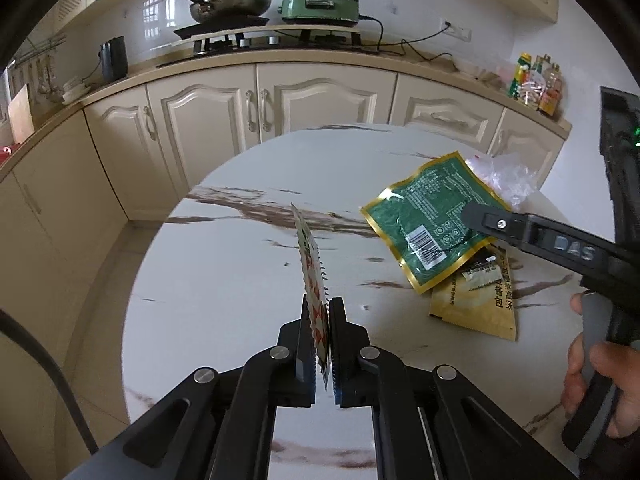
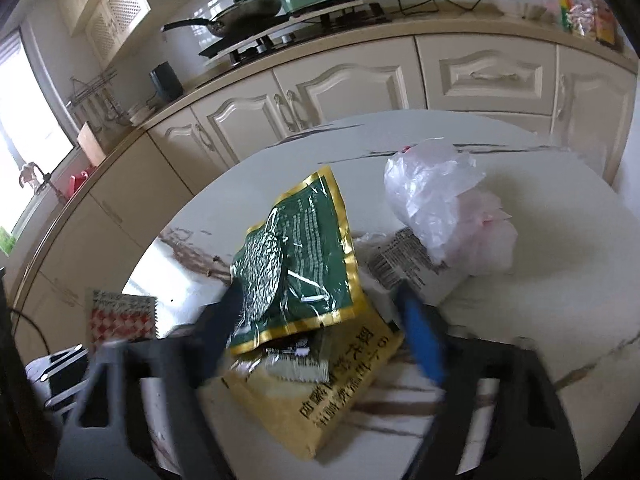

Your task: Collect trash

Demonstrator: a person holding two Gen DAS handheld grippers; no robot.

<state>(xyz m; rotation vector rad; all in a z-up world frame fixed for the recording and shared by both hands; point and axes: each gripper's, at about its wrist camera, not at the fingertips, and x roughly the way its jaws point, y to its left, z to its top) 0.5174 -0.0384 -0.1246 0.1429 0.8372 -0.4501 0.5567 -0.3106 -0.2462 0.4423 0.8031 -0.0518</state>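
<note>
My left gripper (image 1: 320, 312) is shut on a thin red-and-white checked sachet (image 1: 311, 264), held edge-up above the marble table (image 1: 224, 272); the sachet also shows in the right wrist view (image 2: 122, 316). A green and gold pouch (image 1: 430, 220) lies on a yellow packet (image 1: 476, 304) with a small dark sachet (image 2: 298, 362) between them. My right gripper (image 2: 320, 312) is open, its jaws on either side of the green pouch (image 2: 304, 256) and yellow packet (image 2: 316, 400). A crumpled clear plastic bag (image 2: 444, 204) lies just behind.
The round table's edge curves left and far. Cream kitchen cabinets (image 1: 256, 112) stand behind it, with a pan (image 1: 232, 4), a green cooker (image 1: 320, 6) and bottles (image 1: 536, 84) on the counter. A flat printed wrapper (image 2: 404, 256) lies under the plastic bag.
</note>
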